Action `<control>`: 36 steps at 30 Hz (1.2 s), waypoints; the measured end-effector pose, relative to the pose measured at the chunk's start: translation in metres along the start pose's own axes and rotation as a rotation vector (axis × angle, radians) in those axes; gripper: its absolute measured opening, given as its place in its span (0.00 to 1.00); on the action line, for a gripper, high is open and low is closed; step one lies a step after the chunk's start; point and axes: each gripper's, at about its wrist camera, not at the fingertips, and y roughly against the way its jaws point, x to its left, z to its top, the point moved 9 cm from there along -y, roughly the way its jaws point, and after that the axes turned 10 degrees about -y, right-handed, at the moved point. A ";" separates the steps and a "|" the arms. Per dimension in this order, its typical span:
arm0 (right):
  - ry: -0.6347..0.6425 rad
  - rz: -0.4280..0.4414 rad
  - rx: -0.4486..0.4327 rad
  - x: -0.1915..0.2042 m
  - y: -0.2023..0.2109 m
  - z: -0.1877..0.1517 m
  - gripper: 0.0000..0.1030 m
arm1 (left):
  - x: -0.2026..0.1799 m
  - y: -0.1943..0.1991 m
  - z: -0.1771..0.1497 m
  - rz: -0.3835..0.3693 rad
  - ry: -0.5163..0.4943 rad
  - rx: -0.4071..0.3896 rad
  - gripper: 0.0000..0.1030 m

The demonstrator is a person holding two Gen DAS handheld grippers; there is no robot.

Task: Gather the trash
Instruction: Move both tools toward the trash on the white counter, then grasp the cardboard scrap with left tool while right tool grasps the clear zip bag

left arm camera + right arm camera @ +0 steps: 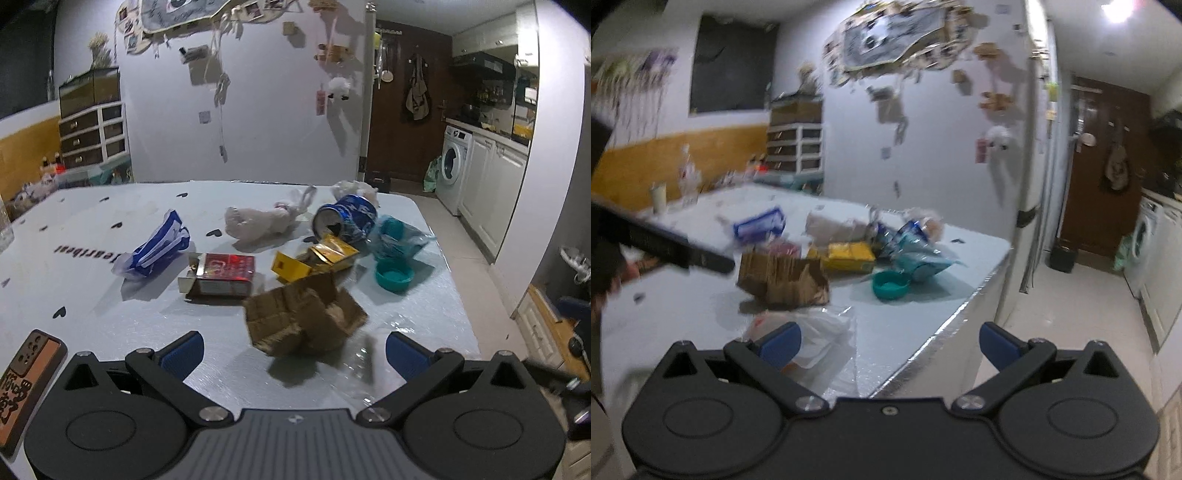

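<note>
Trash lies on a pale table. A torn brown cardboard box is nearest, just ahead of my open, empty left gripper. Behind it lie a red carton, a yellow box, a blue and white wrapper, a crumpled white bag, a crushed blue can and a teal lid. My right gripper is open and empty above the table's near right corner, with a white plastic bag by its left finger. The cardboard box shows beyond.
A phone in an orange case lies at the table's near left. The table edge drops to a tiled floor on the right. A washing machine and kitchen cabinets stand far right. A drawer unit stands by the back wall.
</note>
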 end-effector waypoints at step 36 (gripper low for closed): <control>-0.081 0.301 0.159 0.028 -0.059 -0.027 0.25 | -0.037 -0.111 0.006 -0.339 -0.210 0.326 1.00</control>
